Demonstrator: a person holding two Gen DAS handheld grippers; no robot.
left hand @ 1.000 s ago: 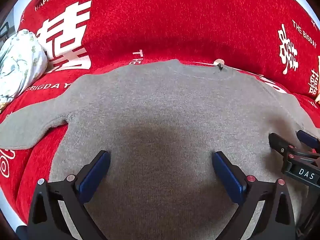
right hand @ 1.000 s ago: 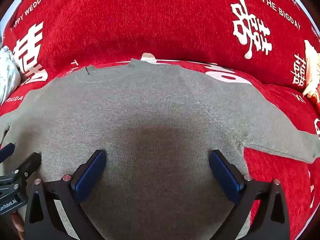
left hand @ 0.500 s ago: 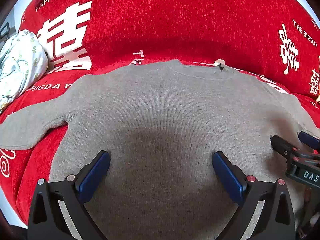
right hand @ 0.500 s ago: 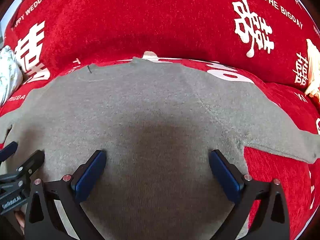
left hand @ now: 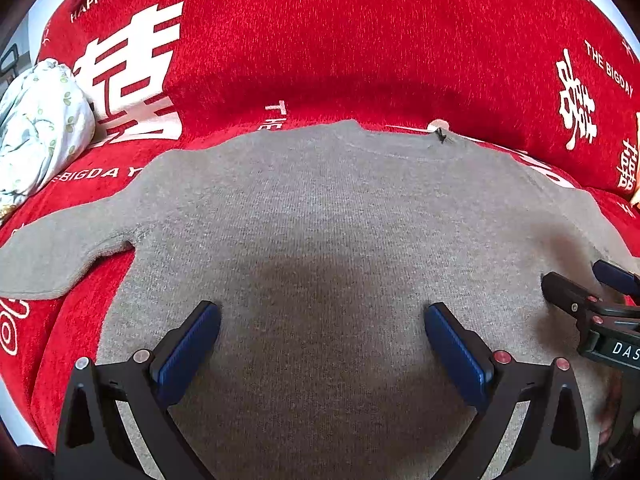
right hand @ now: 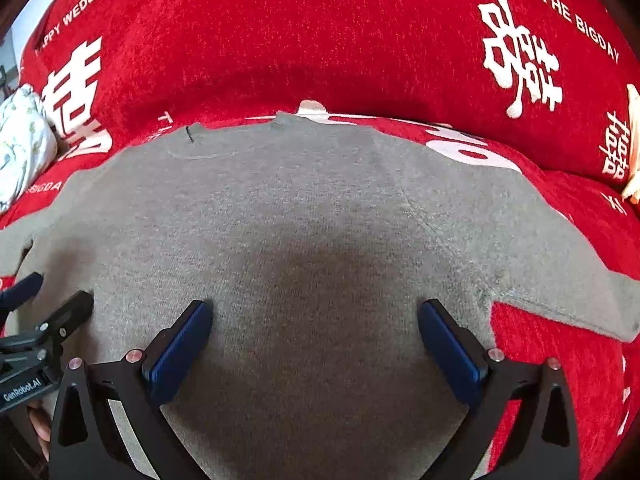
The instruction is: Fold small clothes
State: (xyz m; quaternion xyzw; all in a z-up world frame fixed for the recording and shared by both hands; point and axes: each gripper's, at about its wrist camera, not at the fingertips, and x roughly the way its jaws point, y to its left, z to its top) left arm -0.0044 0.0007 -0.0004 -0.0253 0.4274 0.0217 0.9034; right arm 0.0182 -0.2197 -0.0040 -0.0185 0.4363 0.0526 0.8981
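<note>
A small grey knit sweater lies flat on a red sofa seat, neck toward the backrest, sleeves spread to both sides. It also fills the right wrist view. My left gripper is open and empty, hovering just above the sweater's lower body. My right gripper is open and empty over the lower body too, further right. The left sleeve and the right sleeve lie out flat. Each gripper shows at the edge of the other's view.
The red sofa cover with white lettering rises as a backrest right behind the sweater. A white floral bundle of cloth sits at the far left on the seat. A pale object shows at the far right edge.
Both grippers have drifted slightly; the sweater lies as before. Both grippers stay open.
</note>
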